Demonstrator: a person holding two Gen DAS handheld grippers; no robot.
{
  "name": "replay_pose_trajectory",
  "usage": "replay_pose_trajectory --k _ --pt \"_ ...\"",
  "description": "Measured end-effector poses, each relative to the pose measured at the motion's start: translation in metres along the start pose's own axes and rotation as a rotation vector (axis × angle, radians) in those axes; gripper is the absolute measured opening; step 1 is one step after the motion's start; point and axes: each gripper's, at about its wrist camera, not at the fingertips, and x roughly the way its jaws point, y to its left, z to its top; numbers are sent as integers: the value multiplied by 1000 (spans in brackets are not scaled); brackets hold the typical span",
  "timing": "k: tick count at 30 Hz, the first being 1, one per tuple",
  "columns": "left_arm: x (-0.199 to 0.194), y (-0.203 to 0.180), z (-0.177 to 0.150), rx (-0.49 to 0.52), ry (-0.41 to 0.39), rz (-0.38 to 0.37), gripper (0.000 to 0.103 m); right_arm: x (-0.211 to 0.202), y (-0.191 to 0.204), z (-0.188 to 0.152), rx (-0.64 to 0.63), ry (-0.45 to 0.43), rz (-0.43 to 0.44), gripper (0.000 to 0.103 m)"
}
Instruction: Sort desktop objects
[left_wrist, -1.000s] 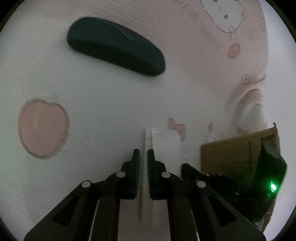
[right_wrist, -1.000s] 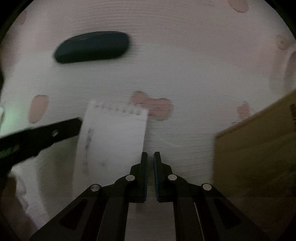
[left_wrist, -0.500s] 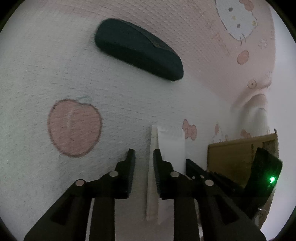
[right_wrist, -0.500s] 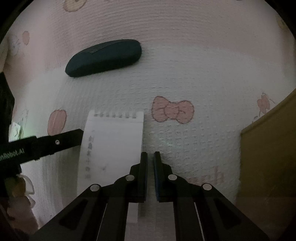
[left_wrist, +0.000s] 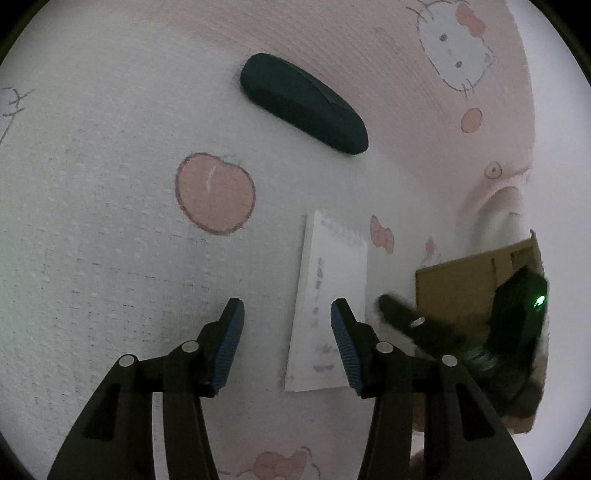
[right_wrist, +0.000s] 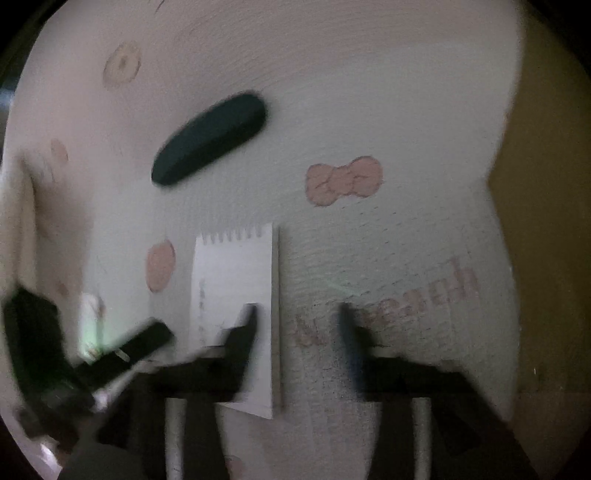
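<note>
Right now both grippers hang over the bench (left_wrist: 110, 258), which wears a white and pink cartoon-print cloth (right_wrist: 406, 110). Left gripper (left_wrist: 286, 341): fingers (left_wrist: 231, 343) spreading, nothing between them, only bare cloth below. Right gripper (right_wrist: 297, 325): fingers (right_wrist: 245, 332) also spreading, motion-blurred, nothing pinched; its left finger overlaps the notepad's right edge in the right wrist view, contact can't be told.

Small white notepad (left_wrist: 328, 310) lies flat on the cloth, torn spiral edge pointing away from the grippers, faint writing down its left side. It sits between the two grippers, just right of the left one.

Dark green glasses case (left_wrist: 304, 103) lies closed further back on the bench, well apart from the notepad, angled diagonally. A peach print (left_wrist: 214, 194) is between it and the left fingers, a pink bow print (right_wrist: 343, 181) beyond the notepad.

Brown cardboard box (left_wrist: 461, 288) stands at the bench's right side, behind the right gripper.
</note>
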Motion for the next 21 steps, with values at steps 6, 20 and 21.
replay_pose_trajectory --k 6,20,21 --pt "-14 -4 -8 50 -79 -4 53 -24 24 -24 5 -132 84 54" --pt "1 -3 -26 12 -62 -39 52 29 22 -49 205 -56 236 54" --pt "3 -4 -26 14 -59 -45 52 30 21 -48 215 -61 248 54"
